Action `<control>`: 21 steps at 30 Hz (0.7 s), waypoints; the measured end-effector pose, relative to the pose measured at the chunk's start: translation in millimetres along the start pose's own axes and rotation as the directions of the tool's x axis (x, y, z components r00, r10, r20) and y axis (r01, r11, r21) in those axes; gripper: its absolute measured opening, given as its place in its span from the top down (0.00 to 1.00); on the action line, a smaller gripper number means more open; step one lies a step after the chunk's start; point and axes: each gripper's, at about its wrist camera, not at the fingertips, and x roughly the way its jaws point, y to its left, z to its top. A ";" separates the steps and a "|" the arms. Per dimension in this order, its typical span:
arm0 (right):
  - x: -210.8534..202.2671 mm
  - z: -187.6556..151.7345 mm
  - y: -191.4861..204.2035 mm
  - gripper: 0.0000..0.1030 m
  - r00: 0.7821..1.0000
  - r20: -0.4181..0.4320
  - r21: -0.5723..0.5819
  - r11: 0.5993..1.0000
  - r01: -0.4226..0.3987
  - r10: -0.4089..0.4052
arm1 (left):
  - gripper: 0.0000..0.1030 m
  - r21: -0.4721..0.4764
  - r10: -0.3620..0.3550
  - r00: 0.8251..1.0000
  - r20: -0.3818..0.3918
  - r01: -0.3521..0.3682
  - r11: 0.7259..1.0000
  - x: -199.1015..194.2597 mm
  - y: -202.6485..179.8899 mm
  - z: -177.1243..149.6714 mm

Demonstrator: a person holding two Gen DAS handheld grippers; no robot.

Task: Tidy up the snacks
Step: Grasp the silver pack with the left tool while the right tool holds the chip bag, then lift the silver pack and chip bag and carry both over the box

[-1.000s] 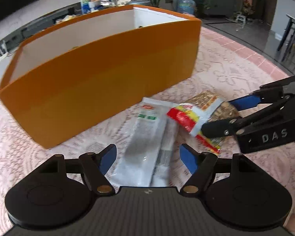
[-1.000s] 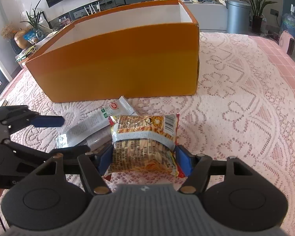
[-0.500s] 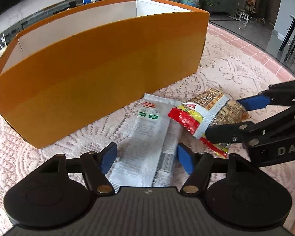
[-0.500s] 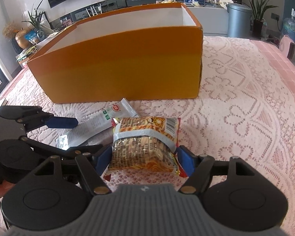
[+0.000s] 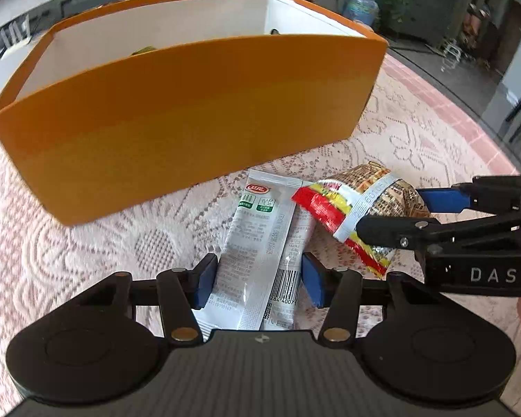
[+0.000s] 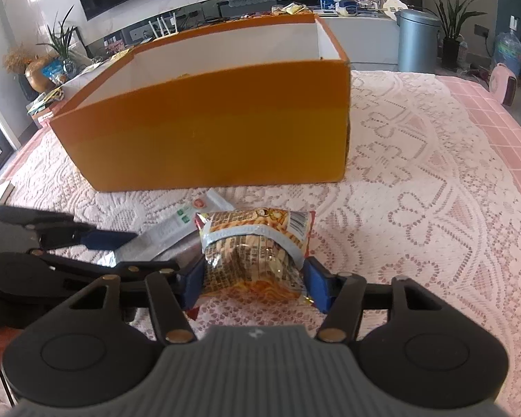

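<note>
On lace cloth, crinkly foil packet, flat sachet.

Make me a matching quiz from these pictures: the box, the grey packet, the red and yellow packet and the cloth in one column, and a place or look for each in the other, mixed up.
Things:
1. box
2. grey packet
3. red and yellow packet
4. cloth

Descriptions:
A. pink and white lace, spread under everything
B. between the pads of the right tongs
C. orange outside, white inside, standing behind the packets
D. lying flat between the pads of the left tongs

Pairs: 1-C, 2-D, 3-B, 4-A
</note>
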 end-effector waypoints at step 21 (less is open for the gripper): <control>-66.3 9.6 -2.0 0.46 0.997 0.078 -0.001 1.000 -0.002 0.002 | 0.46 -0.237 0.004 0.983 0.185 0.040 0.971 -98.9 1.2 -12.2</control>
